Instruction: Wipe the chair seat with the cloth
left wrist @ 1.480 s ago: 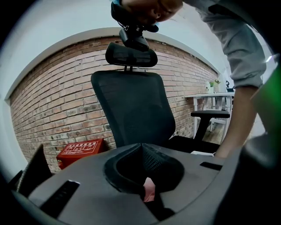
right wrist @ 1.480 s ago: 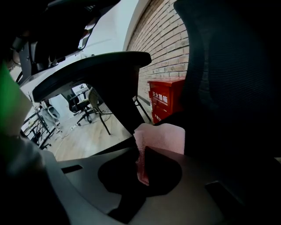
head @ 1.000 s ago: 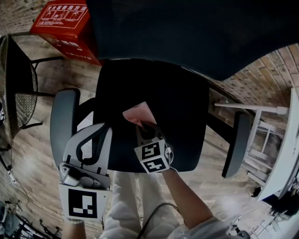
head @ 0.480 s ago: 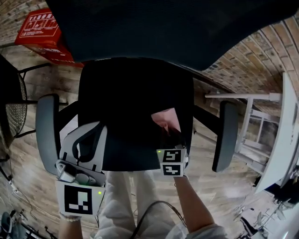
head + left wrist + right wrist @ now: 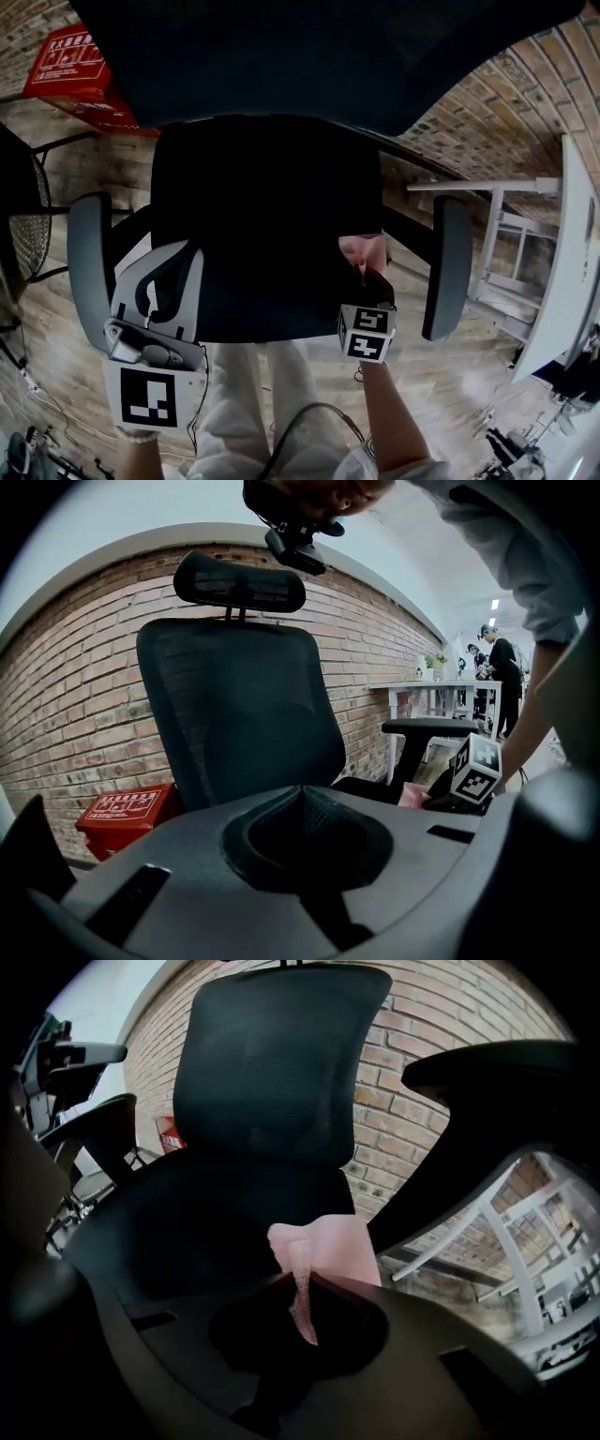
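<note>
Right gripper view has the right tongs pinched on the pink cloth, which lies at the front right corner of the chair seat. The left tongs, closed and empty, hang off its front left corner. Mid-wipe, I'd say; the next stroke wants dragging back leftward.

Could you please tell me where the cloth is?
Head view: the pink cloth sits at the front right corner of the chair seat, pinched in the right hand-held gripper.

Red box against brick wall, wooden floor, white table right, mesh chair left
</note>
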Tool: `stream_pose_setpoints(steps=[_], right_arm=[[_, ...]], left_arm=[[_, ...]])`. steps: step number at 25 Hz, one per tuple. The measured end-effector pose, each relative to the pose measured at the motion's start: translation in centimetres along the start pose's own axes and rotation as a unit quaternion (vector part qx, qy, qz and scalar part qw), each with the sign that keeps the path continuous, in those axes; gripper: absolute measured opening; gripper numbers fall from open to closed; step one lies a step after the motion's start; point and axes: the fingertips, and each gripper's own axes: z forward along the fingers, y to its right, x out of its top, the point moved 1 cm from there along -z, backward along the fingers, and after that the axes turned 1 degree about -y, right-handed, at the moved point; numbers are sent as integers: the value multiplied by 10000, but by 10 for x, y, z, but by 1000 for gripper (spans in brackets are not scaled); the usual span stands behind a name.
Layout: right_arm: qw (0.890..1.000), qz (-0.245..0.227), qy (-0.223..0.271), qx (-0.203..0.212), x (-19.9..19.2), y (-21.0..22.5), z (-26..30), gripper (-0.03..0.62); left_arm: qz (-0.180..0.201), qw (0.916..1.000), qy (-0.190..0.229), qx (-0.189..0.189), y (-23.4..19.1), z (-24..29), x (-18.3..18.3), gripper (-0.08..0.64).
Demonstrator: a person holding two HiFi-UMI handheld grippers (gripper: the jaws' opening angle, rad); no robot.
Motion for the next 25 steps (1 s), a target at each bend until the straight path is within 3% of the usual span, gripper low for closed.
stream_pose_setpoints(steps=[8,13,22,25], right_arm=[[9983,71,15,585,5,-62,4,55],[9916,-288,86,1258,12,-126,4,55],[9593,-1196,302,2541,20,-261,-20,55],[9421,-1513,387,2968,22,-304,-32,55]], left_arm=[[-96,9995,-157,252,-14,-26,-18,18],[-382,9975,-226,541,-24,-46,-31,18],[-441,9953,-319,803,-37,-83,-44,18],[-428,9949,-285,865,-45,-89,-46,18]])
